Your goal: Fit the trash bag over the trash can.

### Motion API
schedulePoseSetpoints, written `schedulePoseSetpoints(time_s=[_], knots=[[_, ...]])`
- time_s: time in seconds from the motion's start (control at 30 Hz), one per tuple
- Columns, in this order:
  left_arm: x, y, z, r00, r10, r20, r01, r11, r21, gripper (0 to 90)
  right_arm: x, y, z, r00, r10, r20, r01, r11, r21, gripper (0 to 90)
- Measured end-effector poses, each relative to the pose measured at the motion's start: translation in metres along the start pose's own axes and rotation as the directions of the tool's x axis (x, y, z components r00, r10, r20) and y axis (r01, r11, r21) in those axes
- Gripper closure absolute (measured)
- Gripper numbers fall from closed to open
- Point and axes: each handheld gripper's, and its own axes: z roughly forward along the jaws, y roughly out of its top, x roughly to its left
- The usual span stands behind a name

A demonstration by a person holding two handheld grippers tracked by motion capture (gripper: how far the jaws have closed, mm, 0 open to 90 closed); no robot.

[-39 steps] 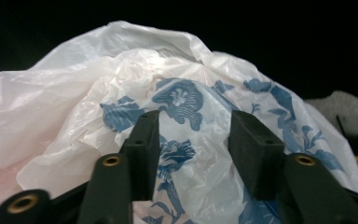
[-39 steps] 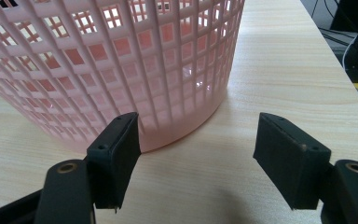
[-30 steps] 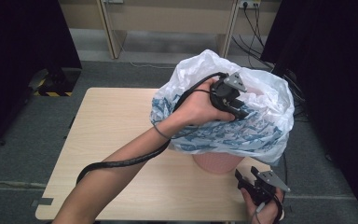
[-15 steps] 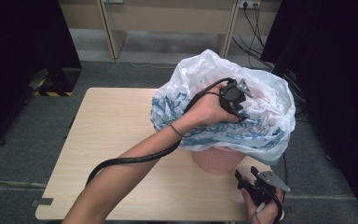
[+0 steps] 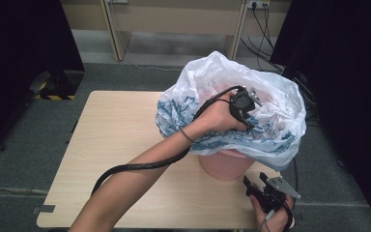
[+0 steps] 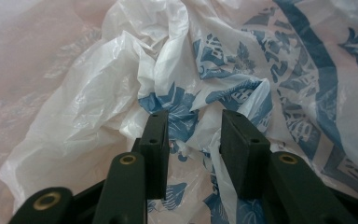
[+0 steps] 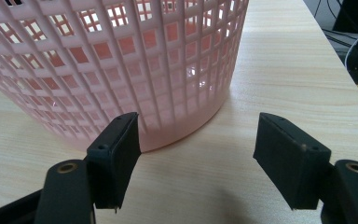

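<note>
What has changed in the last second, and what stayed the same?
The left gripper moved rightward and deeper into the plastic bag, tipping down; its jaws stand apart over crumpled plastic. The right gripper stayed open near the pink basket on the table.

This looks like a lab or test room rather than a home: a plain wooden table (image 5: 125,145) stands alone on grey carpet (image 5: 29,159), black curtains (image 5: 19,58) hang at 9 and 3 o'clock, and cables (image 5: 265,29) (running from a wall socket) trail at 1 o'clock.
</note>
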Motion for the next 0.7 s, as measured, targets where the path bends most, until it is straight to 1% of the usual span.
schedulePoseSetpoints(time_s=[0.07, 0.13, 0.2, 0.3, 0.33, 0.37, 0.4, 0.47, 0.5, 0.53, 0.63, 0.7], knots=[[-0.001, 0.000, -0.001, 1.0000, 0.005, 0.000, -0.005, 1.0000, -0.005, 62.2, 0.000, 0.000, 0.000, 1.0000, 0.000, -0.001, 0.000, 1.000, 0.000, 31.3], [-0.002, 0.000, -0.006, 1.0000, 0.003, 0.000, -0.003, 0.9996, -0.028, 61.3, 0.000, 0.000, 0.000, 1.0000, 0.000, -0.001, 0.000, 1.000, -0.002, 31.4], [-0.002, 0.001, -0.012, 1.0000, 0.000, -0.002, 0.000, 0.9988, -0.050, 59.4, 0.000, 0.000, 0.000, 1.0000, 0.003, -0.002, -0.003, 1.000, -0.002, 31.3], [-0.002, 0.002, -0.023, 0.9999, -0.003, -0.017, 0.001, 0.9969, -0.079, 56.0, 0.000, 0.000, 0.000, 1.0000, 0.001, 0.000, -0.001, 1.000, -0.001, 31.3], [-0.002, 0.002, -0.023, 0.9999, -0.003, -0.017, 0.001, 0.9969, -0.079, 55.1, 0.000, 0.000, 0.000, 1.0000, 0.001, 0.000, -0.001, 1.000, -0.001, 31.3], [-0.002, 0.002, -0.030, 0.9997, -0.005, -0.024, 0.003, 0.9952, -0.097, 54.5, 0.000, 0.000, 0.000, 1.0000, -0.002, 0.000, 0.002, 1.000, -0.001, 31.3], [-0.002, 0.002, -0.033, 0.9997, -0.007, -0.025, 0.005, 0.9944, -0.106, 54.1, 0.000, 0.000, 0.000, 1.0000, -0.002, 0.000, 0.002, 1.000, -0.001, 31.3], [-0.002, 0.001, -0.040, 0.9996, -0.007, -0.028, 0.004, 0.9932, -0.116, 53.2, 0.000, 0.000, 0.000, 1.0000, -0.002, 0.002, 0.002, 1.000, -0.001, 31.3], [-0.002, 0.001, -0.040, 0.9996, -0.007, -0.028, 0.004, 0.9932, -0.116, 53.1, 0.000, 0.000, 0.000, 1.0000, -0.003, 0.002, 0.003, 1.000, -0.001, 31.3], [-0.003, 0.001, -0.046, 0.9996, -0.007, -0.028, 0.003, 0.9923, -0.124, 52.7, 0.001, 0.000, 0.000, 1.0000, -0.004, 0.002, 0.004, 1.000, -0.001, 31.3], [-0.003, 0.000, -0.054, 0.9996, -0.016, -0.025, 0.012, 0.9897, -0.143, 51.5, 0.001, 0.000, 0.000, 1.0000, -0.006, 0.003, 0.006, 1.000, 0.000, 31.3], [-0.006, 0.000, -0.059, 0.9996, -0.007, -0.026, 0.003, 0.9892, -0.146, 51.4, 0.001, 0.000, 0.000, 1.0000, -0.006, 0.004, 0.006, 1.000, 0.000, 31.3]])
